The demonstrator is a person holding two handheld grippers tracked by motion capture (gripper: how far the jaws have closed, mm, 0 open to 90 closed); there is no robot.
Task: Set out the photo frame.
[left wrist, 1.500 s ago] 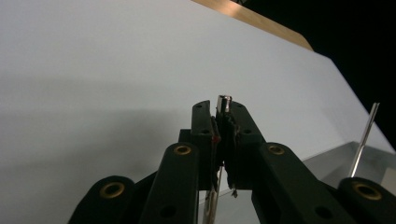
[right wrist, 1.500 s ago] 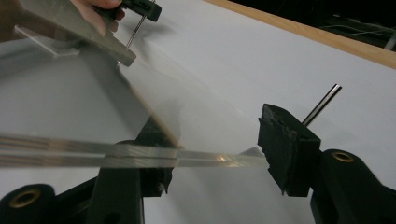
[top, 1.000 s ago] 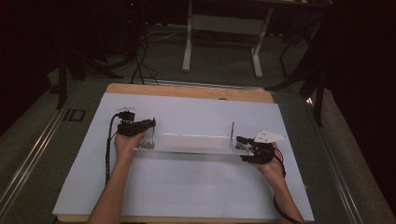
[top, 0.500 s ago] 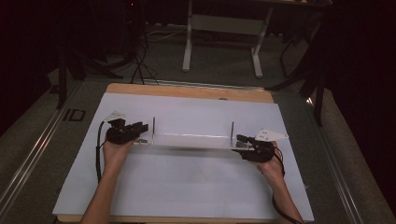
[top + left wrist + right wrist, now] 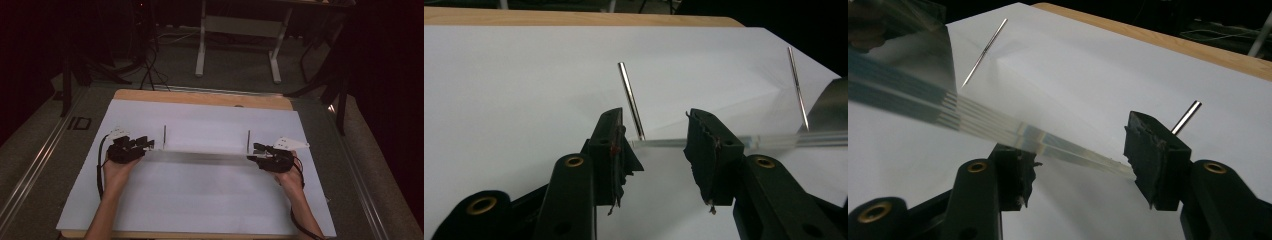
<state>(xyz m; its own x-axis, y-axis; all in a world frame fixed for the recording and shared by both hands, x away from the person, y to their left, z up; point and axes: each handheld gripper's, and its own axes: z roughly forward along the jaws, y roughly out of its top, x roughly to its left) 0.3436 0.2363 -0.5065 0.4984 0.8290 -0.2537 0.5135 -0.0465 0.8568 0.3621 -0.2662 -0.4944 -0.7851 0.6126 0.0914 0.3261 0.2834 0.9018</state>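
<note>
A clear flat plate [image 5: 205, 152] lies on the white sheet [image 5: 200, 200], with a thin metal rod [image 5: 164, 135] standing at its left end and another rod [image 5: 248, 140] at its right end. My left gripper [image 5: 147, 142] is open just left of the plate. In the left gripper view, the near rod [image 5: 631, 100] and the plate's end [image 5: 659, 144] sit just beyond the gripper [image 5: 654, 120]. My right gripper [image 5: 256, 152] is open at the plate's right end. In the right gripper view, the plate's edge [image 5: 1058, 150] runs across the gap of the gripper [image 5: 1075, 137], whose jaws stand wide apart.
The white sheet covers most of a wooden table [image 5: 200, 97]. Beyond the far edge stand a white desk frame [image 5: 240, 45] and dark cables [image 5: 150, 65] on the floor. A metal rail [image 5: 30, 170] runs along the left side.
My left gripper has drawn back to the left, away from the left rod and plate end. The right gripper and the plate have stayed put.
</note>
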